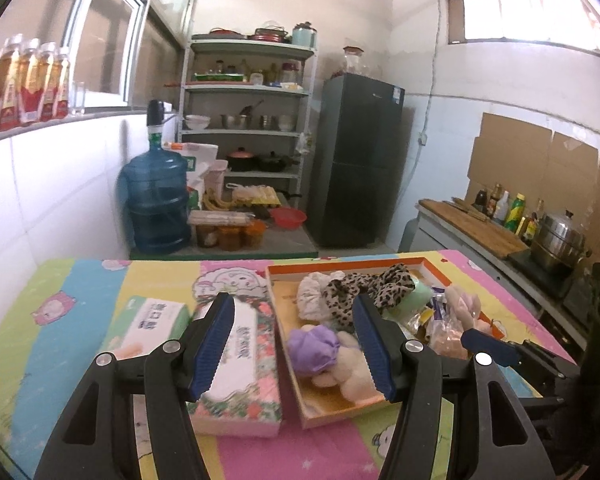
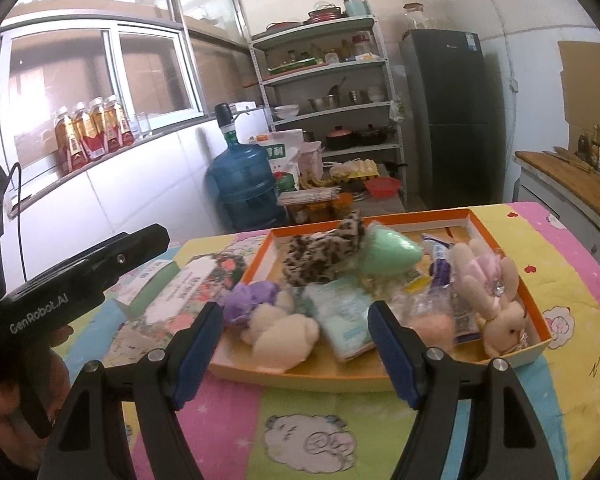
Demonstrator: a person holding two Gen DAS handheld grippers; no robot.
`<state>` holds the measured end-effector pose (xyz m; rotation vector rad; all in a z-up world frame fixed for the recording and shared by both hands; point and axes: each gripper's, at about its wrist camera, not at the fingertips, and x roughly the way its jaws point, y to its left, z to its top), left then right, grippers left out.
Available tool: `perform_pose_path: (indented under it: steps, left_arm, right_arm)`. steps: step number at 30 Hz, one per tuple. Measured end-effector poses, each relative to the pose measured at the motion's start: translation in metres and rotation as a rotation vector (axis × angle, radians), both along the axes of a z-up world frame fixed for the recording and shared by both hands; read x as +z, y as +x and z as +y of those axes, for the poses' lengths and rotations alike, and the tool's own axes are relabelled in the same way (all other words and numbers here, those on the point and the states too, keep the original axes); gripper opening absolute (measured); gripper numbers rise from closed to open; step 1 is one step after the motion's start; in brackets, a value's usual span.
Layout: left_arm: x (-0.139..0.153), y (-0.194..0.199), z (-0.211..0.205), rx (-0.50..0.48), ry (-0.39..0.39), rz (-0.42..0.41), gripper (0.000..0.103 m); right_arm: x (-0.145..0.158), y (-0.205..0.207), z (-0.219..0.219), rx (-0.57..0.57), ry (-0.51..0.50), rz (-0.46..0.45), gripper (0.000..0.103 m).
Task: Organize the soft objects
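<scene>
The tabletop (image 2: 572, 280) under me wore a bright cartoon cloth of pink, yellow, blue and green patches. On it sat the orange-rimmed tray (image 2: 536, 350), crowded with soft things. To its left lay a long floral tissue box (image 1: 256, 364), with a smaller green-and-white box (image 1: 156, 320) just beyond it. Inside the tray, a leopard-print cloth (image 2: 324, 252) was heaped toward the far side, a pale green pouch (image 2: 392, 250) touching its right edge. Nearer me lay a cream plush toy (image 2: 284, 336) with a purple fabric bundle (image 2: 248, 300) against its left, and a mint-coloured packet (image 2: 344, 316) just to its right. At the tray's right end a small pink rabbit plush (image 2: 500, 320) leaned near the wall, beside some crinkled clear wrappers. My left fingers (image 1: 300, 344) hung spread wide over the gap between the tissue box and the tray, gripping nothing. My right fingers (image 2: 296, 348) were likewise parted and empty, poised over the tray's near edge with the cream plush and mint packet showing between them.
</scene>
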<state>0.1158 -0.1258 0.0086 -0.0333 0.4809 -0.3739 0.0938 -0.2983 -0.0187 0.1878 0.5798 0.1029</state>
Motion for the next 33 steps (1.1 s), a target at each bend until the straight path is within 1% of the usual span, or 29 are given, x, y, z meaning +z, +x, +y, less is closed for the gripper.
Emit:
perform_pose_path:
  steps: [11,20,26,33]
  left_arm:
    - [0.012,-0.038,0.037,0.044,-0.016,-0.027,0.063]
    - [0.018,-0.077,0.070,0.095,-0.007,-0.049,0.063]
    - [0.015,-0.099,0.089,0.132,0.016,-0.064,0.063]
    - [0.004,-0.119,0.106,0.176,-0.008,-0.044,0.063]
  right_arm:
    - [0.018,-0.024,0.044,0.029,-0.069,-0.044,0.074]
    - [0.028,-0.049,0.079,0.060,-0.084,-0.077,0.074]
    - [0.031,-0.067,0.098,0.072,-0.087,-0.096,0.074]
    - [0.028,-0.084,0.109,0.047,-0.095,-0.105,0.074]
